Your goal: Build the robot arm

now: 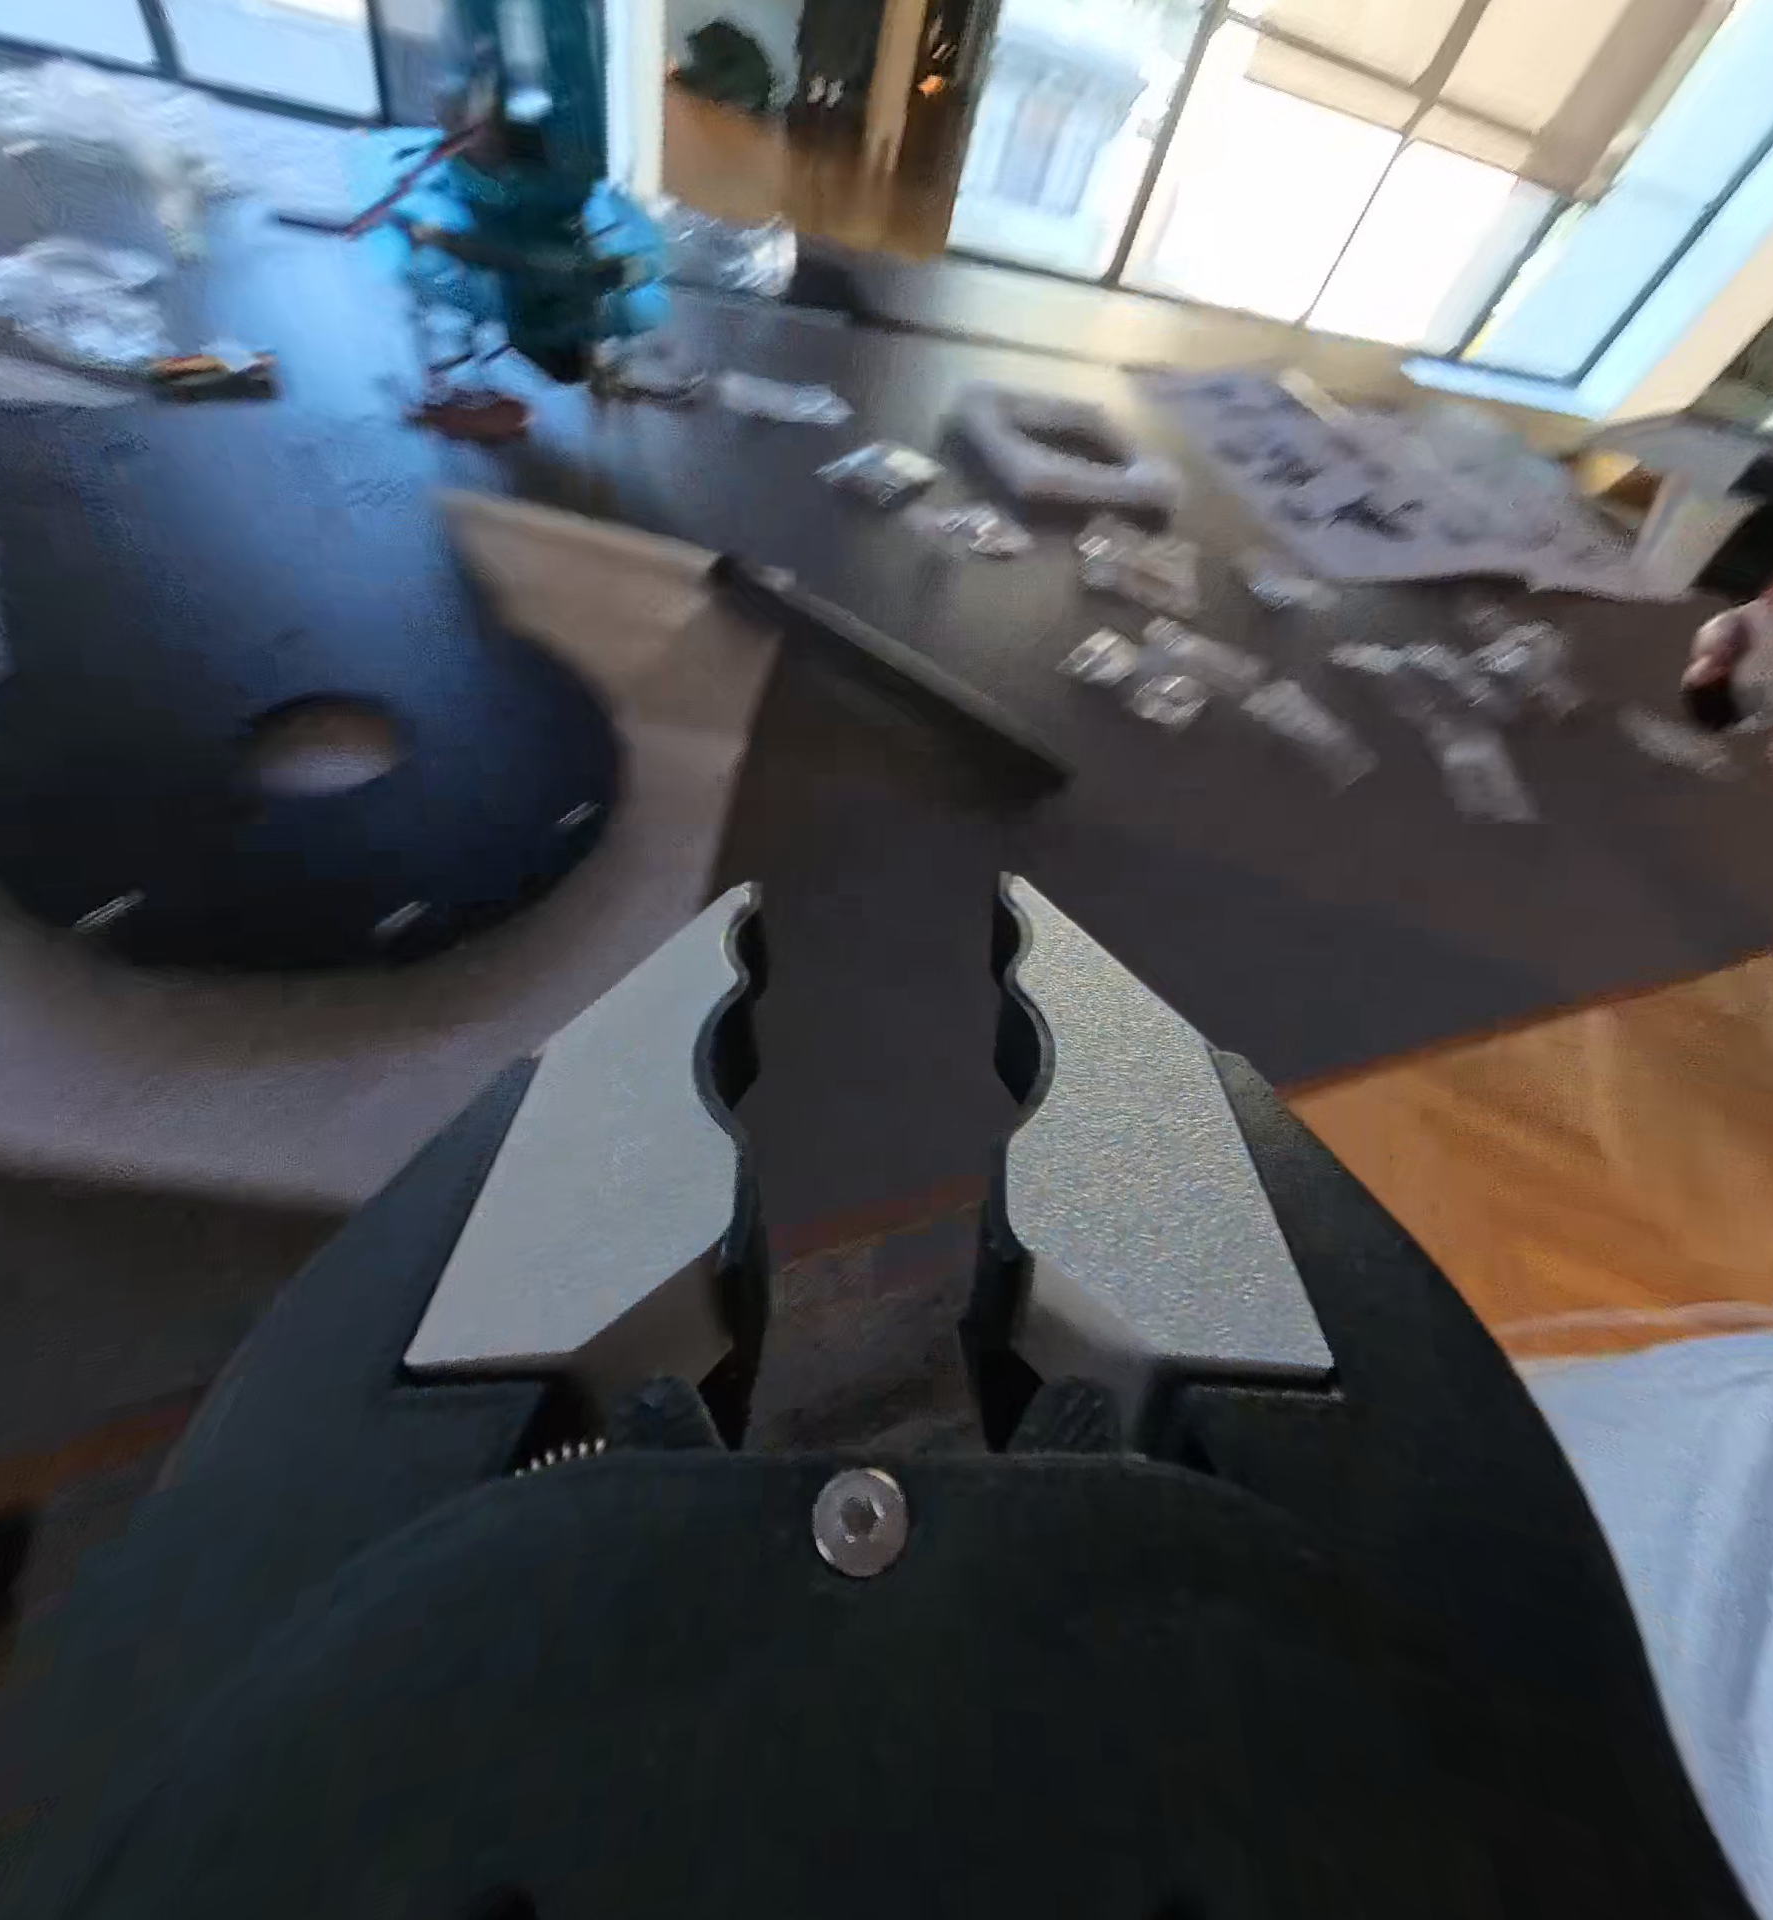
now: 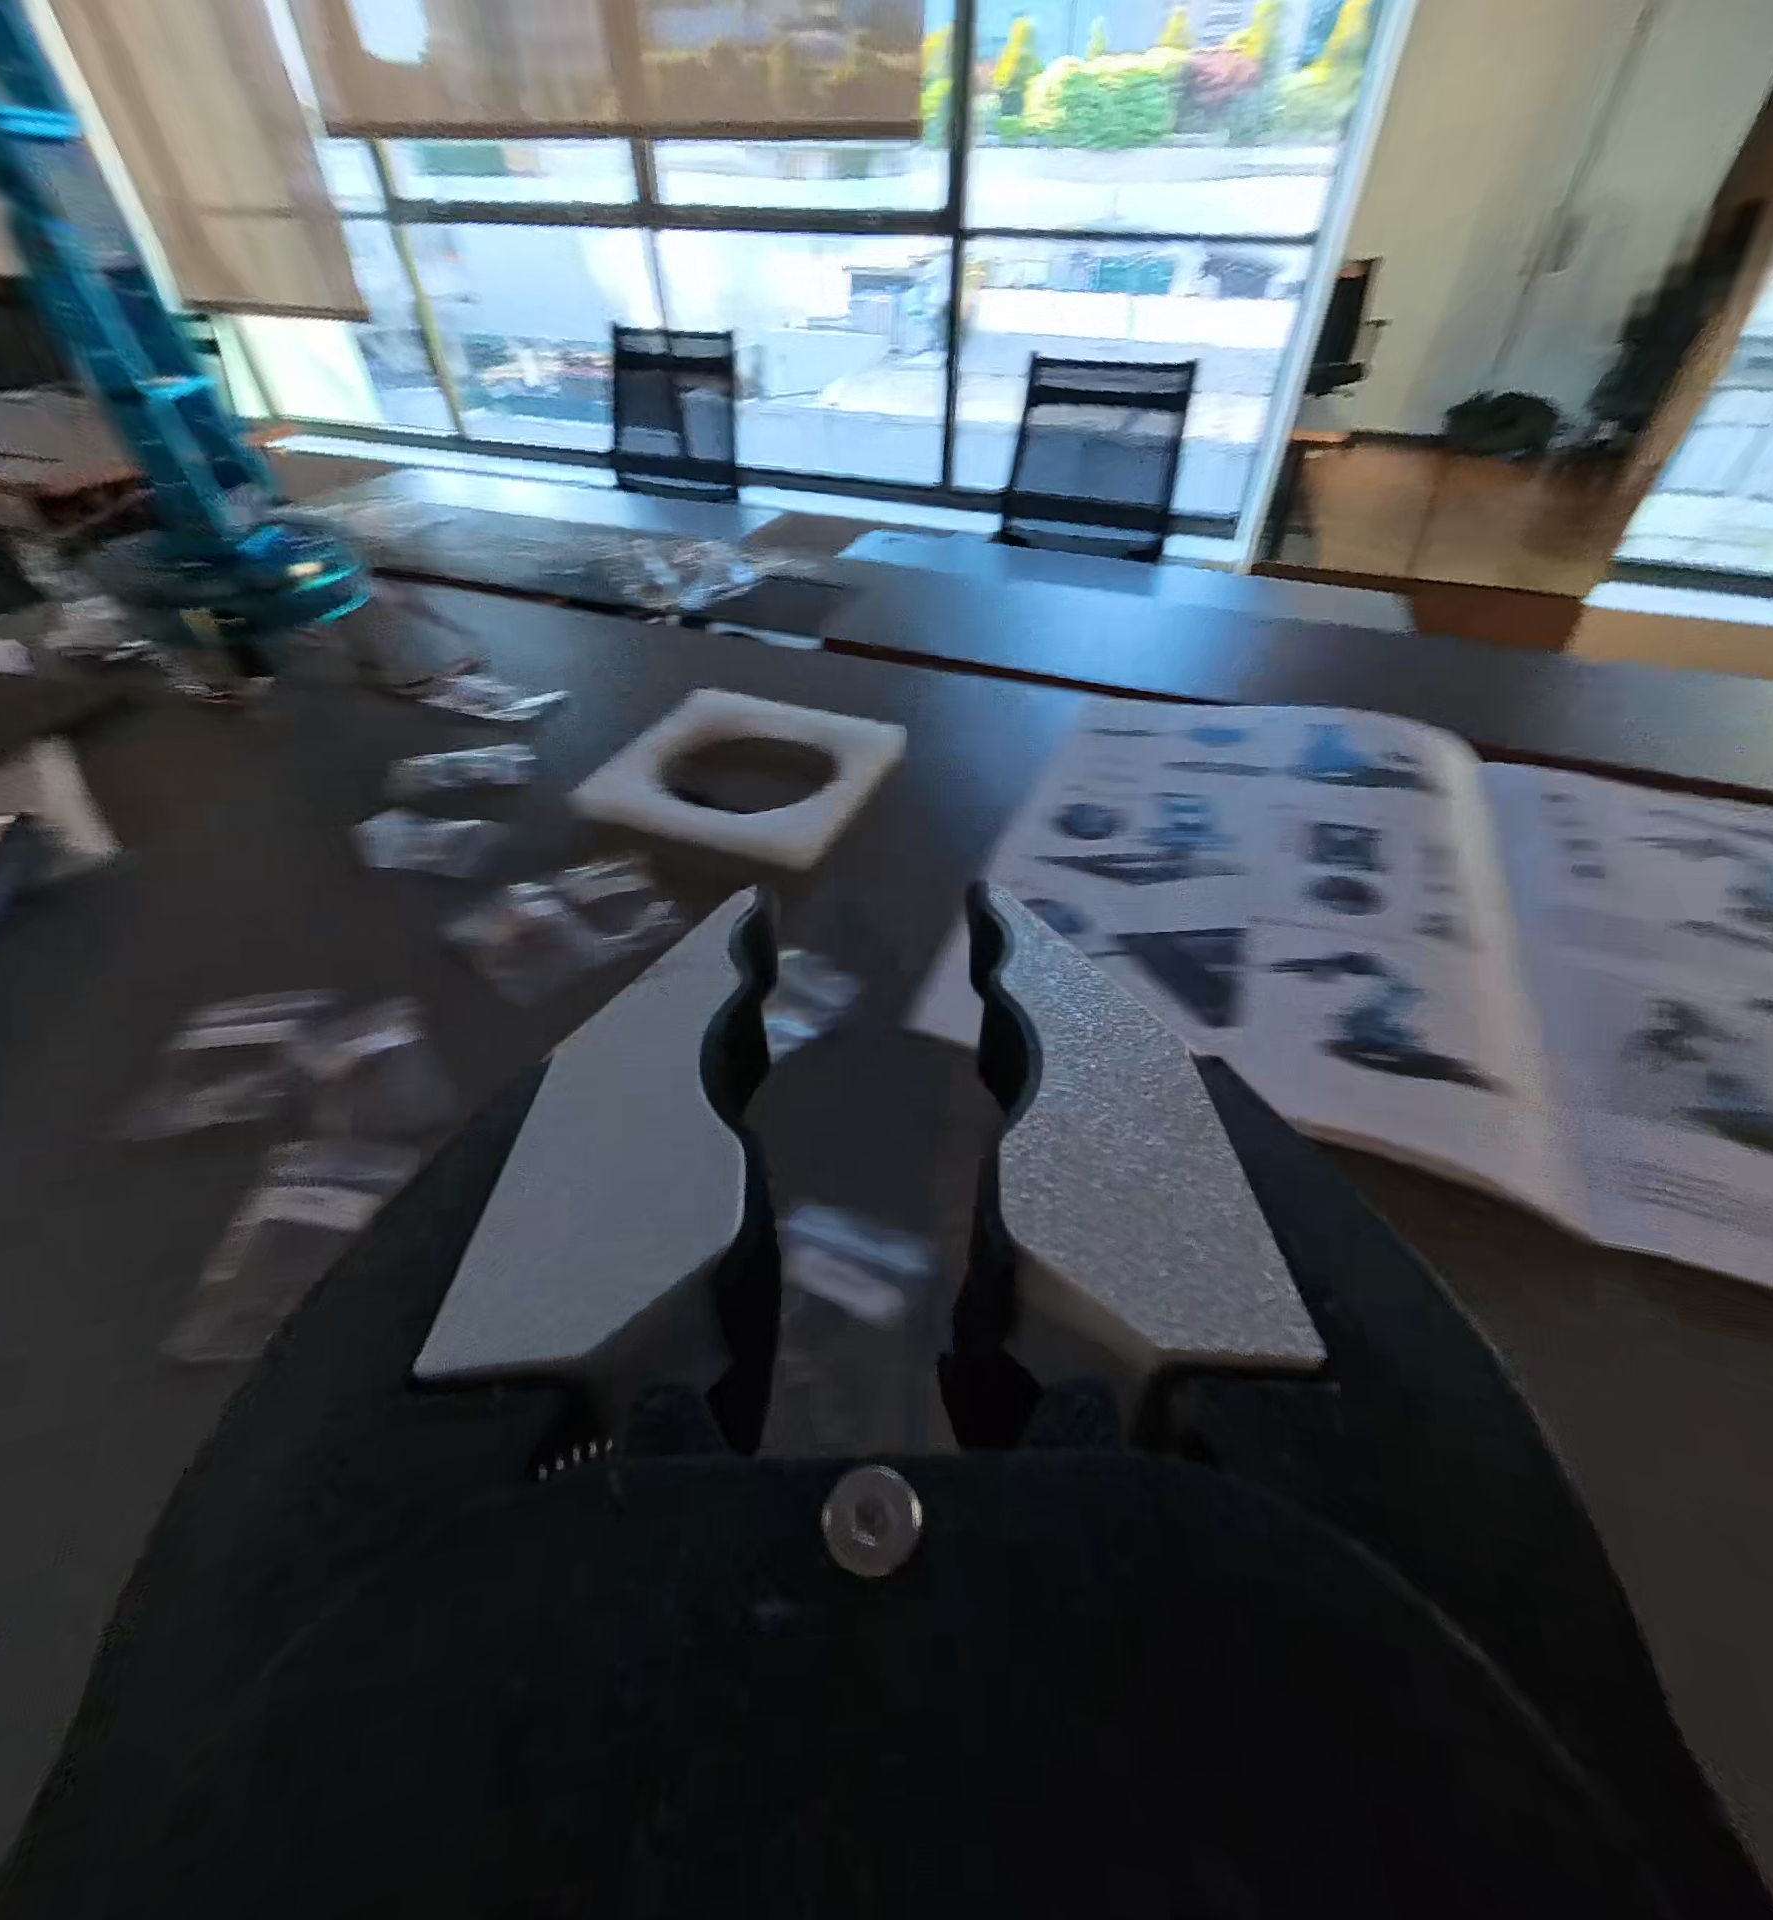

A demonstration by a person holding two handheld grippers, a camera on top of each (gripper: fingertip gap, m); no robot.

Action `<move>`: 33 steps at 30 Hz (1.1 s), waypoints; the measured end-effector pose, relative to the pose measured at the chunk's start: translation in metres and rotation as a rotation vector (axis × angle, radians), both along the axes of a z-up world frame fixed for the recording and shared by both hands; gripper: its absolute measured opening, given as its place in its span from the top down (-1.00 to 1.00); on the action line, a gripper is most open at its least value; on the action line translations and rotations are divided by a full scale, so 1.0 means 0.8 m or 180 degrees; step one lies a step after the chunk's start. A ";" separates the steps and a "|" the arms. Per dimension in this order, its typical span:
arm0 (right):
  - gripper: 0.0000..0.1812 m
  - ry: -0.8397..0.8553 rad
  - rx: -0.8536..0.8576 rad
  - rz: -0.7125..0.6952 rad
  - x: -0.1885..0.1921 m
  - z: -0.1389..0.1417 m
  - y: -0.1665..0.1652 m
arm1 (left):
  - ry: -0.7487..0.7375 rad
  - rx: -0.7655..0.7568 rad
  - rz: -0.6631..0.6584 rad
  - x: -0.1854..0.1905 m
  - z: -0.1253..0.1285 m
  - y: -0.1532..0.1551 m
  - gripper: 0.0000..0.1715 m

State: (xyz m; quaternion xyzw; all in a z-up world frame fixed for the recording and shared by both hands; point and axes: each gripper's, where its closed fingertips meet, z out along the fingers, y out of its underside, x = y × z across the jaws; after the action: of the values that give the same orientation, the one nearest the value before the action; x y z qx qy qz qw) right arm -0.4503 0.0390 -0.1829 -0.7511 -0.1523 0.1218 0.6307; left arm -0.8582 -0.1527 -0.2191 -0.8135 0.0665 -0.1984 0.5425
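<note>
Small clear parts bags (image 2: 508, 914) lie scattered on the dark worktop (image 2: 1121, 665) just ahead-left of your right hand-held gripper (image 2: 871, 904), released and empty, while your left hand-held gripper (image 1: 877, 894), also released, hangs beside the black round-ended plate (image 1: 186, 831).

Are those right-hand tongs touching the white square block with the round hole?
Apart. The right wrist view shows the right tongs open, with dark table between their tips and the white block.

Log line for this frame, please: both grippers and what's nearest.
left gripper: open, empty, above dark table | right gripper: open, empty, over small clear bags | open booklet beside
</note>
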 end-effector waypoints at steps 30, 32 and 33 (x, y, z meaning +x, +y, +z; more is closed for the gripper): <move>0.59 -0.0950 -0.0336 0.0325 0.011 0.005 -0.041 | 0.0542 0.0162 0.0382 -0.066 0.021 0.046 0.58; 0.59 -0.0890 -0.0219 0.0309 0.045 0.010 -0.030 | 0.0519 0.0224 0.0378 -0.030 0.027 0.064 0.55; 0.60 -0.0860 -0.0184 0.0287 0.064 0.010 -0.022 | 0.0521 0.0257 0.0380 -0.011 0.028 0.075 0.53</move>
State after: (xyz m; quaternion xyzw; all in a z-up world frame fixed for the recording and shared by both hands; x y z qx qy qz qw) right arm -0.3988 0.0215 -0.1751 -0.7709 -0.2658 0.0521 0.5765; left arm -0.8667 -0.0930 -0.1967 -0.8070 0.0699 -0.0958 0.5785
